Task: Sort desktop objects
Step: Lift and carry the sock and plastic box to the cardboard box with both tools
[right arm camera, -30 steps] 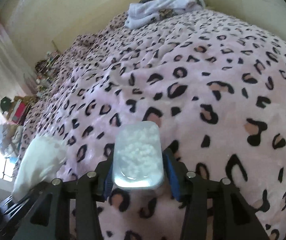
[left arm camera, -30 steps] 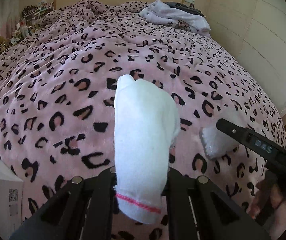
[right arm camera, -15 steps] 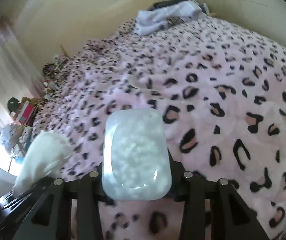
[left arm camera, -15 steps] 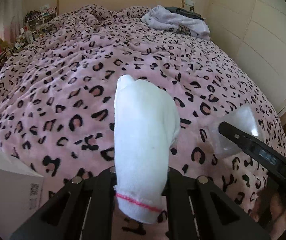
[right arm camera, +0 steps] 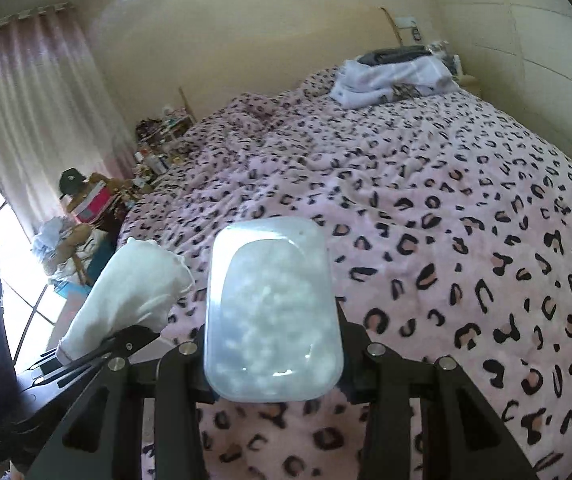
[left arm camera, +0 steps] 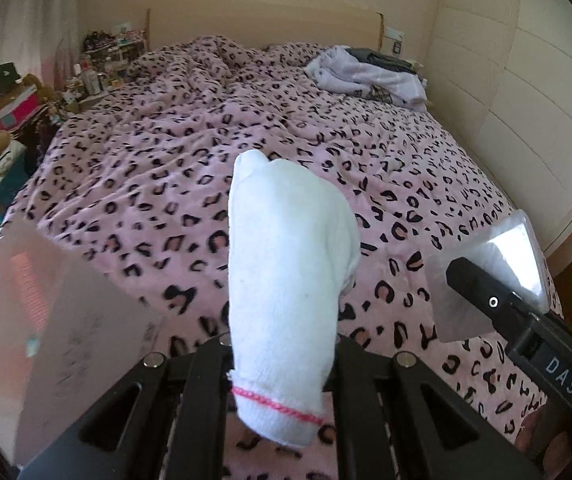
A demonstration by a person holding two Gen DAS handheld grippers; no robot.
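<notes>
My left gripper [left arm camera: 282, 354] is shut on a white sock [left arm camera: 286, 280] with a pink stitched cuff, held upright above the near end of the bed. My right gripper [right arm camera: 272, 342] is shut on a clear plastic box [right arm camera: 272, 308] of white cotton bits, also lifted over the bed. In the left wrist view the box [left arm camera: 498, 264] and the right gripper sit at the right. In the right wrist view the sock [right arm camera: 130, 300] and the left gripper sit at the lower left.
A pink leopard-print blanket [left arm camera: 206, 152] covers the bed. A pile of pale clothes [left arm camera: 366, 72] lies at the far right corner. A white cardboard box [left arm camera: 46, 320] stands at the near left. Cluttered shelves [left arm camera: 102, 60] and a curtain [right arm camera: 38, 120] line the left side.
Both grippers have lifted up and back from the bed with their objects. More of the room and the white cardboard box have come into view.
</notes>
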